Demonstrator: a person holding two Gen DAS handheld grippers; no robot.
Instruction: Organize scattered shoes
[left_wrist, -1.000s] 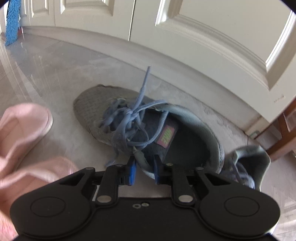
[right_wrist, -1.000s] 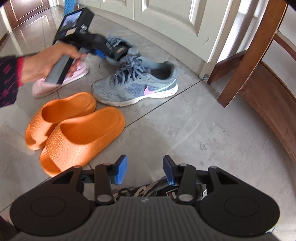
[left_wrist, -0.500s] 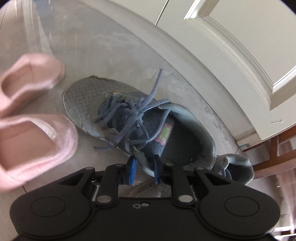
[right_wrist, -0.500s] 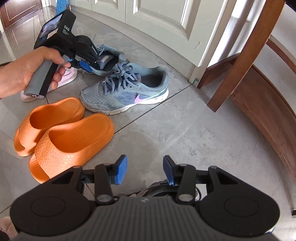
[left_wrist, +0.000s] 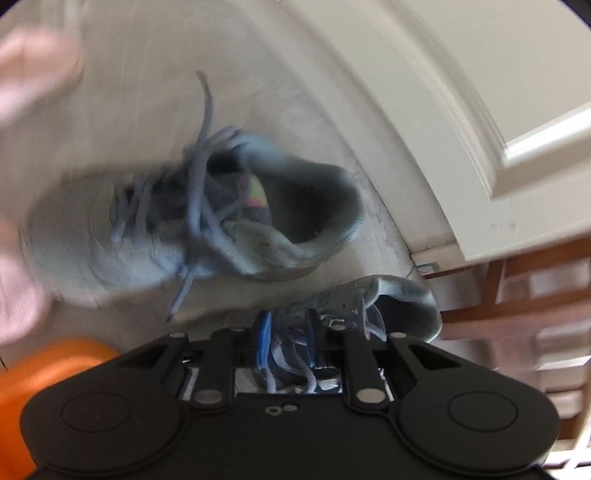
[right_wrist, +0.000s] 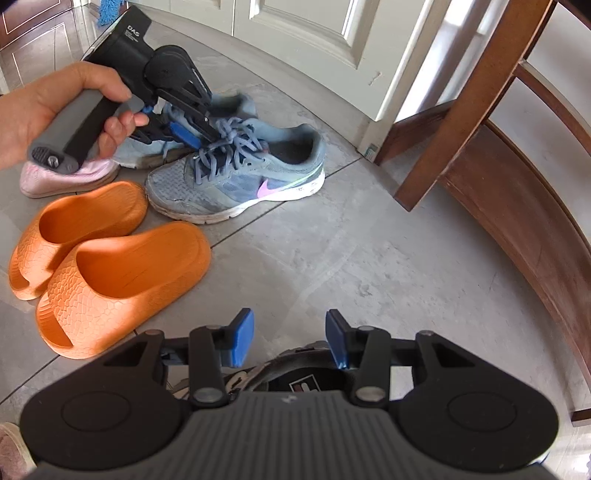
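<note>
- Left gripper: the blue pads stand close together, almost pressed shut. In the left wrist view the laces of the near grey sneaker show between them; cannot tell if they are pinched. The view is blurred.
- Left hand, upper left of the right wrist view, wraps the grey handle, and the tool points down at the sneaker's laced front.
- Far grey sneaker: centre of the left wrist view, on the floor by the white door, just behind the near sneaker and clear of the pads.
- Near grey sneaker sits upper centre of the right wrist view, its pink logo facing the camera.
- Orange slides: a pair side by side at left of the frame; one touches the near sneaker's toe.
- Pink shoe: far left, beneath the hand.
- Right gripper: pads spread apart with nothing between them, above the tile floor. A dark shoe shows just below the pads at bottom centre.
- Wooden chair: right side of the frame.
</note>
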